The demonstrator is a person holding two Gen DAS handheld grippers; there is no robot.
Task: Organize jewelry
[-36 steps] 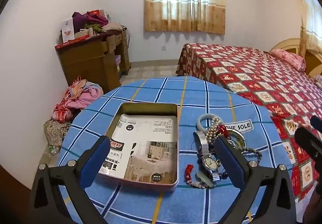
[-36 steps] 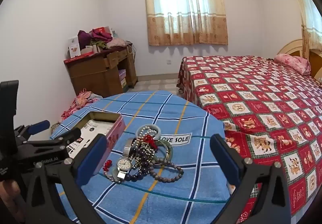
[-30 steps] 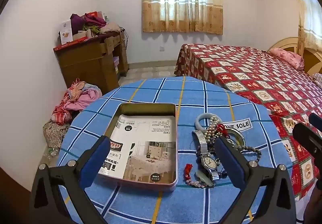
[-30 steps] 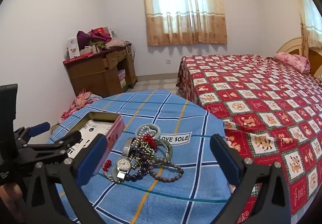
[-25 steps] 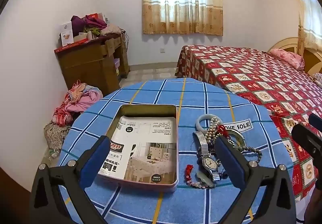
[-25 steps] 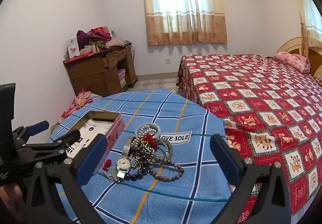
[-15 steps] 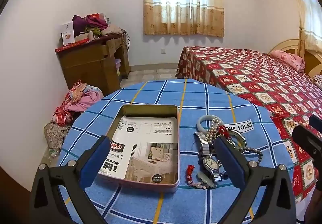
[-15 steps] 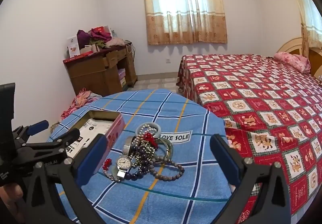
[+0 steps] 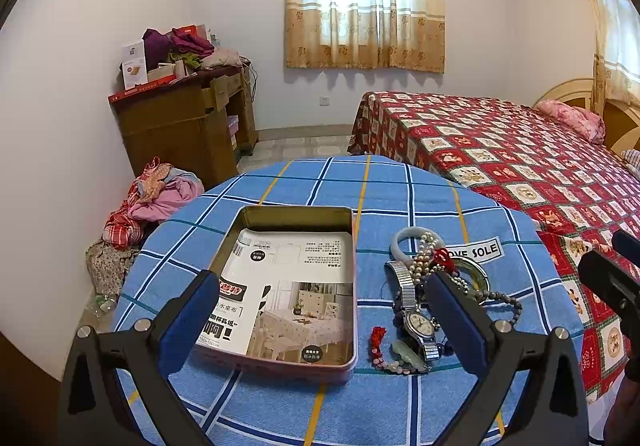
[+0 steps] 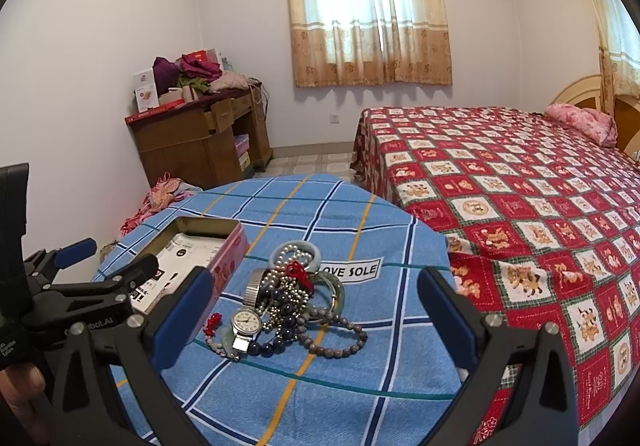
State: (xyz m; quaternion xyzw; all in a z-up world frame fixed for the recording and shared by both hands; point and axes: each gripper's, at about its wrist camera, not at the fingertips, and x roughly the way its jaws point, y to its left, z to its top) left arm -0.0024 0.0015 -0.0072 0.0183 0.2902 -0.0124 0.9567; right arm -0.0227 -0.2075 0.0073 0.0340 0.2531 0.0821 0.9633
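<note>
Pink tin (image 9: 280,360) is showing its paper lining only leftward; both claws, left gripper (image 9: 326,320) and right gripper (image 10: 314,312), are gaping empty near the jewelry pile (image 10: 290,298).

Worktop cloth (image 9: 400,398): blue, checked with white, navy, yellow and teal lines; white label lettered in black.
Tin (image 9: 296,366): pink outside, gold-toned inside; holds a white printed leaflet (image 9: 288,278) with black text and a red-and-yellow logo.
Watch (image 10: 246,321): silver band, white dial.
Bangle (image 9: 402,242): pale whitish-green.
Beads (image 10: 340,338): grey strand; others pearl-white, dark blue, red.
Left tongs (image 9: 320,320): black frame, blue pads.
Right tongs (image 10: 316,316): black frame, blue pads.
Bedspread (image 10: 520,173): red, checked with cream picture squares.
Pillow (image 9: 572,119): pink.
Curtains (image 10: 368,5): tan with white sheer panel.
Desk (image 9: 180,129): brown.
Walls: white.
</note>
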